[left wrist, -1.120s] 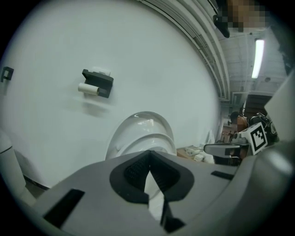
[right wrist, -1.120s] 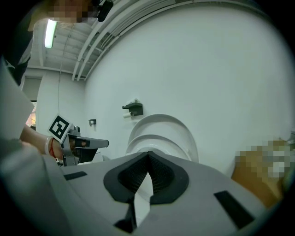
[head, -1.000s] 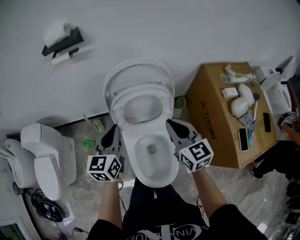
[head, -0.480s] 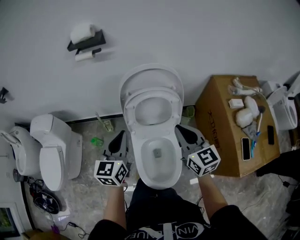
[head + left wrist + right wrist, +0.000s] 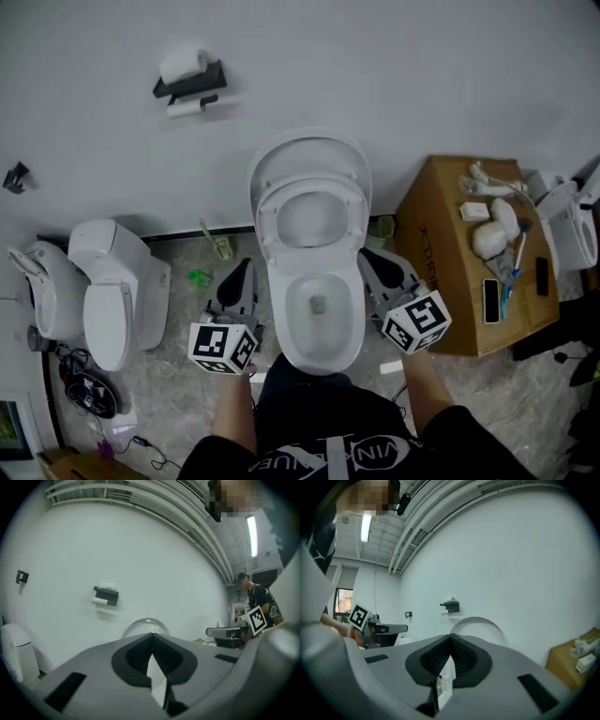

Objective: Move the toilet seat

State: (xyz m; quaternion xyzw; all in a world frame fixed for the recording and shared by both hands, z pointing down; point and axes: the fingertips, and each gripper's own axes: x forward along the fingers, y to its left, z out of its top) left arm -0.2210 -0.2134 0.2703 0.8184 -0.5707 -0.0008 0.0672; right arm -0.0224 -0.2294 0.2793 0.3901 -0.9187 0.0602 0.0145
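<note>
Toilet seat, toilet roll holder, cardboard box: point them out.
toilet seat [image 5: 358, 216], head view, right side of the ring.
toilet roll holder [image 5: 197, 81], head view, black bracket.
cardboard box [image 5: 441, 253], head view, brown side face.

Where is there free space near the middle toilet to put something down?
The floor in front of the cardboard box looks bare. The box top is crowded with tools. Between the middle toilet and the left toilet, small items lie on the floor, and cables at the lower left.
</note>
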